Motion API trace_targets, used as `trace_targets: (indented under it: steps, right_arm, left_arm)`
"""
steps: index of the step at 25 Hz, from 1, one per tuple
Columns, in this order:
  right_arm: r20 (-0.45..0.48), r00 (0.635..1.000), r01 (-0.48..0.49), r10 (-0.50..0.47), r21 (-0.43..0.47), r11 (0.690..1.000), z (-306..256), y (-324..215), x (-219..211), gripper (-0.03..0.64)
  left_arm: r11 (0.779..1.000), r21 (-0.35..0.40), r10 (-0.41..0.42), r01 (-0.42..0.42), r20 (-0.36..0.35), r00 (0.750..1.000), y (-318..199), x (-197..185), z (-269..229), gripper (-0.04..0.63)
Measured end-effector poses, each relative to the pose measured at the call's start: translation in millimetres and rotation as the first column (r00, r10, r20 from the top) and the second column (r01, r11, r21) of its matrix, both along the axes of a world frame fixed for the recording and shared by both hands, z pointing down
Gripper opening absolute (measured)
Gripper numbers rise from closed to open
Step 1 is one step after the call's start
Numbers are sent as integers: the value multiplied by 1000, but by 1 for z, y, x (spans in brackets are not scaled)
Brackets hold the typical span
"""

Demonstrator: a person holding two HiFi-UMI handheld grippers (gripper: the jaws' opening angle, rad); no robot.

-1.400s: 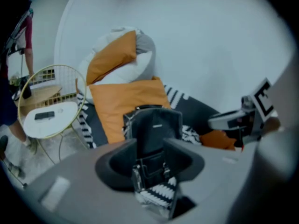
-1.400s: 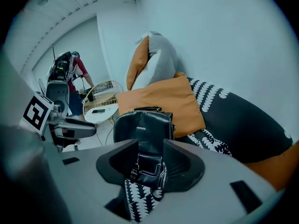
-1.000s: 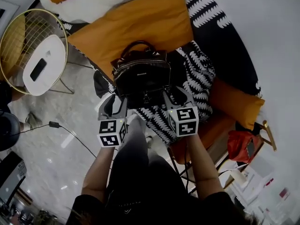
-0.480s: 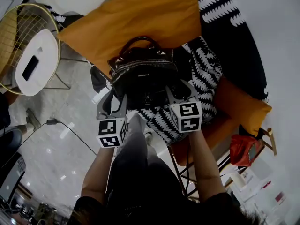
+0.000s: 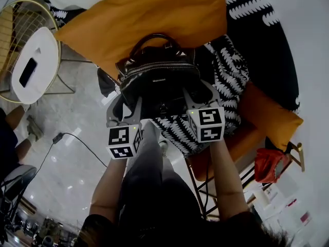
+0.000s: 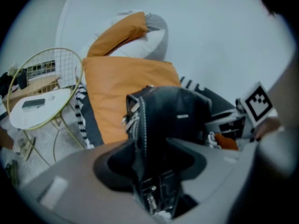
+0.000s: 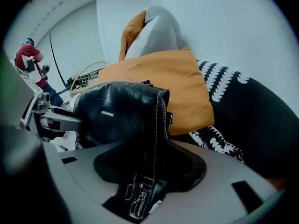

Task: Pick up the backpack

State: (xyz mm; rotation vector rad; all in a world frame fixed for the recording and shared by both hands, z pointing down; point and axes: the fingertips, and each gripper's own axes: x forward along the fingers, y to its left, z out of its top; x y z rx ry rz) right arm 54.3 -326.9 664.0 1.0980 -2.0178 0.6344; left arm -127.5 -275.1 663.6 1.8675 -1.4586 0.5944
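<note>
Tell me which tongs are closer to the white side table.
Left. Both tongs are opening with a backpack edge between their jaws: the left tongs at the side facing the white side table, the right tongs at the backpack's far side, farther away.

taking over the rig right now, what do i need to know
Left gripper: jaws opening, the left side of the backpack is between them, not clamped.
Right gripper: jaws opening, the backpack's right side is between them, not clamped.
Backpack: sits by the orange cushion, with the black-and-white blanket on its right; not lifted.
Done: both grippers are placed at the backpack's sides.
Left: close both on it, then lift.
</note>
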Motion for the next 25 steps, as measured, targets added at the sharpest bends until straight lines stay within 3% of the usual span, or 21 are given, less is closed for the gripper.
trace_targets:
  steps: [25]
  right_arm:
    - [-5,1000,-1,1,-2,1000,-27,33,-4,67]
  left_arm:
    - [998,-43,40,-39,10,999,19,4,-12,89]
